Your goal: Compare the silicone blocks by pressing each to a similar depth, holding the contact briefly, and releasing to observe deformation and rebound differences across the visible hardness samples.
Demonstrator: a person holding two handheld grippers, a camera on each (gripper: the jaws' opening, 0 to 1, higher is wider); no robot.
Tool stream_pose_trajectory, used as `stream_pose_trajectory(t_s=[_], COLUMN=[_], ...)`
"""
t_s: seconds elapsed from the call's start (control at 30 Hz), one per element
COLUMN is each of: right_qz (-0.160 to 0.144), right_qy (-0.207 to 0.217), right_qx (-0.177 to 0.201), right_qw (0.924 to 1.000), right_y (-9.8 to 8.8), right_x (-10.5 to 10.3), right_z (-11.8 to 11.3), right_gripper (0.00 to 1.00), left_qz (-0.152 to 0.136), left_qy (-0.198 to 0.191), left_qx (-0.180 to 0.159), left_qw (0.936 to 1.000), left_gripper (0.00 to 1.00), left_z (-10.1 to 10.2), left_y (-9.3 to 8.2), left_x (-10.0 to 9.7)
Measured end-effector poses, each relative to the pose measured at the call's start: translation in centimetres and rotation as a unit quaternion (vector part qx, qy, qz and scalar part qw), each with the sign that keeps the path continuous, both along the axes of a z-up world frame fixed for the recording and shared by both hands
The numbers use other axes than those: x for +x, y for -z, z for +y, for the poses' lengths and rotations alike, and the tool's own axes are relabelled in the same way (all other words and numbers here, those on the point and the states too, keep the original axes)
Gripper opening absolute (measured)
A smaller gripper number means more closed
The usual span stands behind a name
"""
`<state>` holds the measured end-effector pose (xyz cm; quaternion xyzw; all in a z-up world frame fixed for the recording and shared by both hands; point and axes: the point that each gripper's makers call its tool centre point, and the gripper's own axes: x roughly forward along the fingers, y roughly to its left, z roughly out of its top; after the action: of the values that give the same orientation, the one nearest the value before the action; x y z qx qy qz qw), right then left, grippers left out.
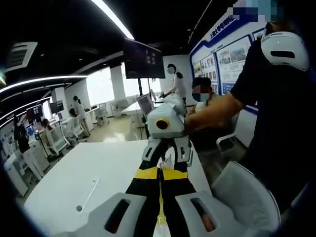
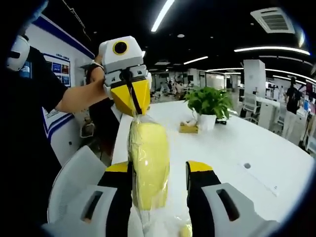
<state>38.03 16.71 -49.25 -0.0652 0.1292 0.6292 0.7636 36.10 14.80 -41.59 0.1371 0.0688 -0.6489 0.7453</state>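
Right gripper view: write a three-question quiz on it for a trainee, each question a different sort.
1. True or false: the potted plant stands on the white table.
2. The left gripper, coming in from above, pinches the top of: A) the bagged yellow block; B) a cable; C) a cup.
3. Fill in: the right gripper has its jaws ____, with the block lying against one of them and a gap to the other.

Key: 1 true; 2 A; 3 open.
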Motion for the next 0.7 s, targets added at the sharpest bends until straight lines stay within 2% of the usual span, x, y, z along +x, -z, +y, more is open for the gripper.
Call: stream_pose_trajectory(t_s=[0.33,0.5,0.63,0.7], right_qz=[0.013,0.017,0.016,0.013], right_qy=[-0.004,-0.002,0.009,0.028], right_qx=[0.003,0.016,0.024,0.045], right_qw=[0.9999,0.9997,0.9995,0.9985], right_y=[0.43,0.24,0.17,-0.27], right_x=[-0.76,-0.8,-0.57,-0.09], right_z=[0.03,-0.03,-0.43,-0.61], right_gripper=[0.43,0.53,0.56,0.63], left_qz=[0.002,0.003,0.002,0.004], left_qy=[0.0,-0.001,-0.005,-0.006], left_qx=[0.004,0.004,0.005,0.005], left_qw=[1.0,1.0,1.0,1.0], left_gripper=[0.0,0.0,0.0,0.0], left_z=[0.09,0.14,0.29,0.36], left_y=[0.31,0.3,0.37,0.42], left_x=[0.12,0.21,0.41,0.47])
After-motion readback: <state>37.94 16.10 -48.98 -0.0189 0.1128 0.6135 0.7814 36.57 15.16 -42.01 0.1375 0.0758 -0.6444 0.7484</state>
